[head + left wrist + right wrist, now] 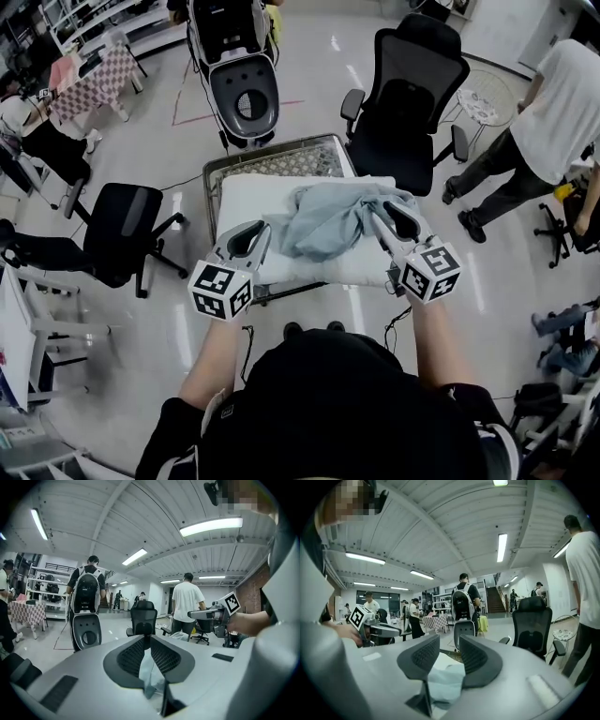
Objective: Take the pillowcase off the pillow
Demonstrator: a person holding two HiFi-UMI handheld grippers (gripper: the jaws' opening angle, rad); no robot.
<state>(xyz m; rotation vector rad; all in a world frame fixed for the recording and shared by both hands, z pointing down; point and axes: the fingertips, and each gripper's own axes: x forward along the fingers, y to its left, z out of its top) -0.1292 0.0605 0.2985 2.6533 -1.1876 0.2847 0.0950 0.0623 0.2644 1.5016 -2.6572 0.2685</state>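
On the metal mesh-topped desk [281, 161], straight ahead of the person:

Item 1. White rectangular pillow [248, 202], lying flat, long axis running left to right across the head view; its left part lies bare.

Item 2. Pale blue-grey cloth pillowcase [328, 225], crumpled in a heap on top of the pillow, over its middle and right part. Whether any corner of the pillow is inside it cannot be told.

Item 3. Left hand-held gripper [261, 231], at the heap's left edge. Its jaws are nearly together, pinching a thin fold of the pillowcase [149, 672] between the pads.

Item 4. Right hand-held gripper [382, 214], at the heap's right edge. Its jaws are partly closed, with a gap at the tips and a thicker bunch of the pillowcase [445, 679] gripped lower down between them.

Relation of note: the cloth spans from one hand-held gripper to the other, along the pillow's long axis. Both point away from the person from the near side. The bulk of the heap lies nearer the right one.

Judgement: the case looks mostly free, and the coming move likely turns on lifting it up and off the pillow, both ends together
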